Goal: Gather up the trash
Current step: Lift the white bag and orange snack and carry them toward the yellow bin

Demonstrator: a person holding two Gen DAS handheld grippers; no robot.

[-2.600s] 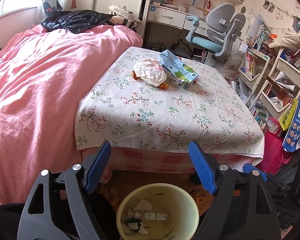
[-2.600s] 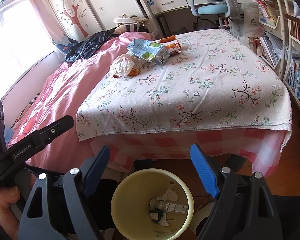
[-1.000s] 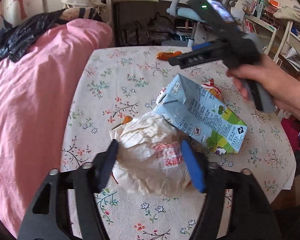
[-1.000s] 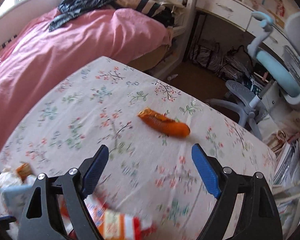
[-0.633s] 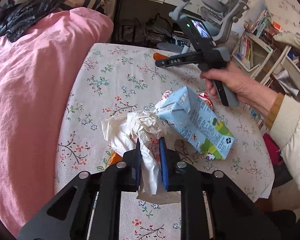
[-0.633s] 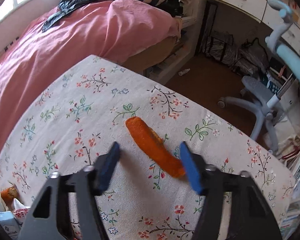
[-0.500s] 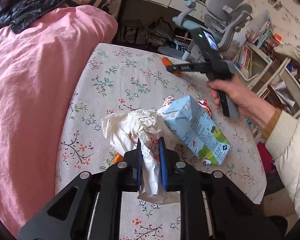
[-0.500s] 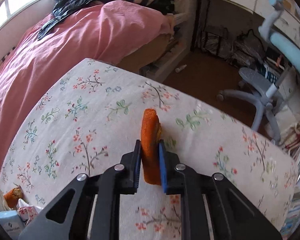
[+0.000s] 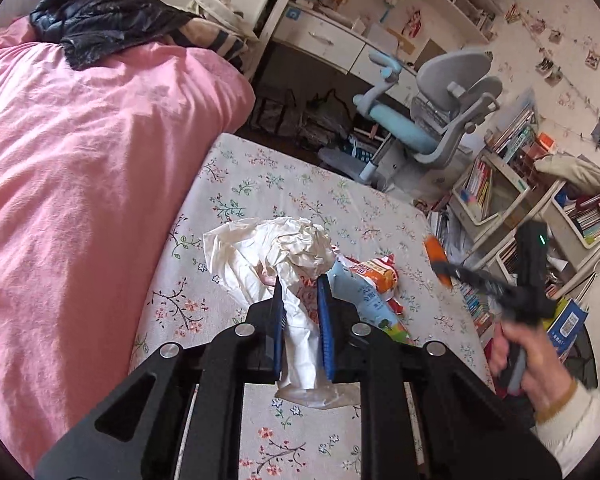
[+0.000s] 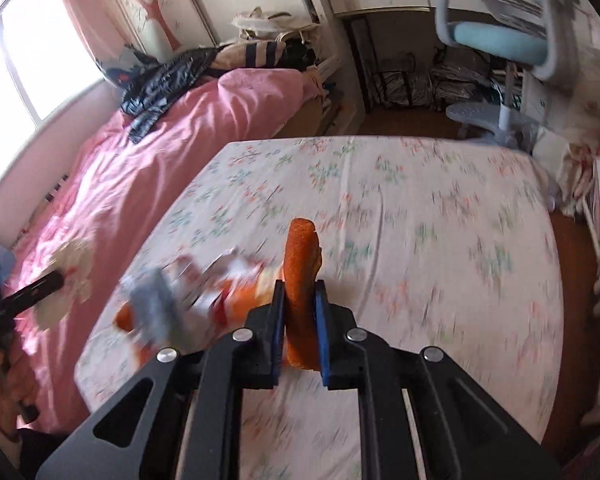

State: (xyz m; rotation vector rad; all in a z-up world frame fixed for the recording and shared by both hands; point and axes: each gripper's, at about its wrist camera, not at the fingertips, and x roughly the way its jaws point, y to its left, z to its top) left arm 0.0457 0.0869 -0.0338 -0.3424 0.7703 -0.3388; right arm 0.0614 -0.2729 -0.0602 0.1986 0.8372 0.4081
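My left gripper [image 9: 298, 292] is shut on a crumpled white paper wrapper [image 9: 284, 248], which hangs between the blue pads above the floral tablecloth [image 9: 260, 184]. Just right of it lie a light blue drink carton [image 9: 364, 300] and an orange-red snack packet [image 9: 374, 276]. My right gripper [image 10: 298, 292] is shut on an orange strip of trash [image 10: 300, 256] that stands up between its pads. In the left wrist view, that gripper [image 9: 446, 268] shows at the right with the orange strip [image 9: 434, 250], over the table's edge. The carton [image 10: 156, 304] and packet [image 10: 236, 288] are blurred in the right wrist view.
A pink bed [image 9: 80, 160] runs along the table's left side with a black jacket [image 9: 100, 24] on it. A grey-blue desk chair [image 9: 428, 120] and desk stand behind the table. Bookshelves [image 9: 500, 200] crowd the right side. A person's hand [image 9: 532, 368] holds the right gripper.
Both grippers closed, the left on the white paper and the right on the orange strip. Each has lifted its piece off the cloth, and the right one has swung back across the table.
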